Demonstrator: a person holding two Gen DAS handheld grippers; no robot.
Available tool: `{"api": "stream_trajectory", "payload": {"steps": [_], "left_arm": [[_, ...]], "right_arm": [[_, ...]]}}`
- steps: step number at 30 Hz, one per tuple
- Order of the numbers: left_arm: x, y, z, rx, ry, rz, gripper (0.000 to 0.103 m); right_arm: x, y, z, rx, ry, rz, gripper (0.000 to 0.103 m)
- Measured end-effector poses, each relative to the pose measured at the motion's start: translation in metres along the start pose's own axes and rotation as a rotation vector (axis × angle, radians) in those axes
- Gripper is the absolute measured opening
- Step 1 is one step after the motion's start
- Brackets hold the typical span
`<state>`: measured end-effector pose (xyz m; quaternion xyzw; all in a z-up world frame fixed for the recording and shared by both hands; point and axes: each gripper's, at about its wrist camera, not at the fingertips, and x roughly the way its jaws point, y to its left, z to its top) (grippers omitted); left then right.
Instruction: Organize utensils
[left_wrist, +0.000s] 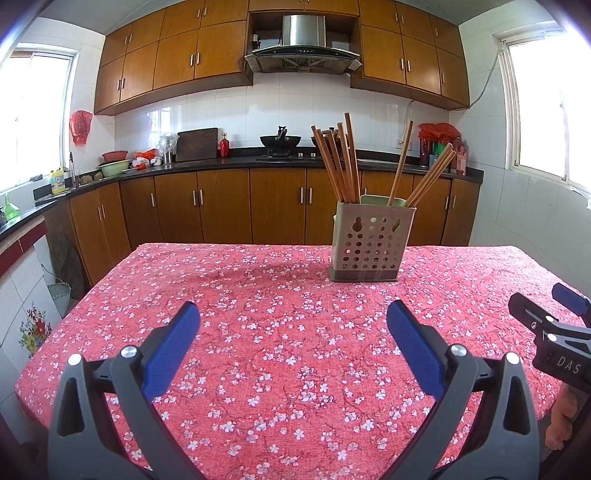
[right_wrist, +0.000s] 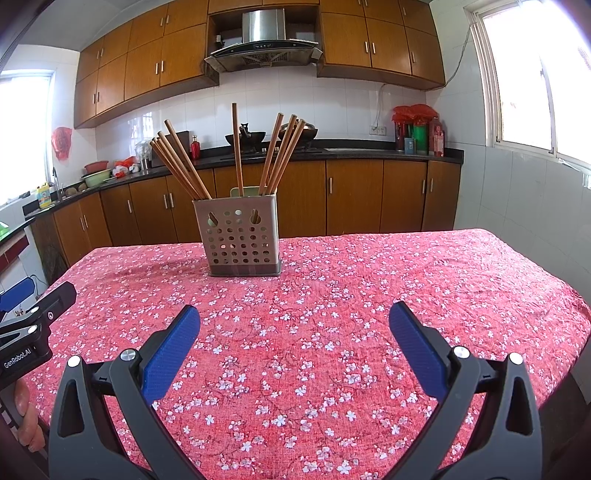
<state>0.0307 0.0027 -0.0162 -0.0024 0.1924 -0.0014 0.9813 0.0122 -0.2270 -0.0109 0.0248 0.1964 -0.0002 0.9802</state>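
Observation:
A perforated beige utensil holder (left_wrist: 367, 242) stands upright on the red floral tablecloth (left_wrist: 258, 332), far side, right of centre; it also shows in the right wrist view (right_wrist: 242, 236). Several wooden chopsticks (left_wrist: 341, 162) stand in it, leaning left and right, and they show in the right wrist view (right_wrist: 184, 162). My left gripper (left_wrist: 293, 321) is open and empty above the near cloth. My right gripper (right_wrist: 294, 323) is open and empty too, and it shows at the right edge of the left wrist view (left_wrist: 554, 325).
The table (right_wrist: 480, 295) drops off at its far and side edges. Behind it run wooden cabinets (left_wrist: 221, 206), a black counter (left_wrist: 207, 166) with a wok (left_wrist: 280, 142), bowls and bottles. Windows are on both sides.

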Motion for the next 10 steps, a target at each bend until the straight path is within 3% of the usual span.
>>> {"api": "stream_trajectory", "payload": {"steps": [10], "left_arm": [[0.0001,0.0002,-0.0006,-0.001,0.006,-0.005,0.099]], "right_arm": [[0.0005,-0.0011,0.0013,-0.001,0.001,0.001,0.101]]}}
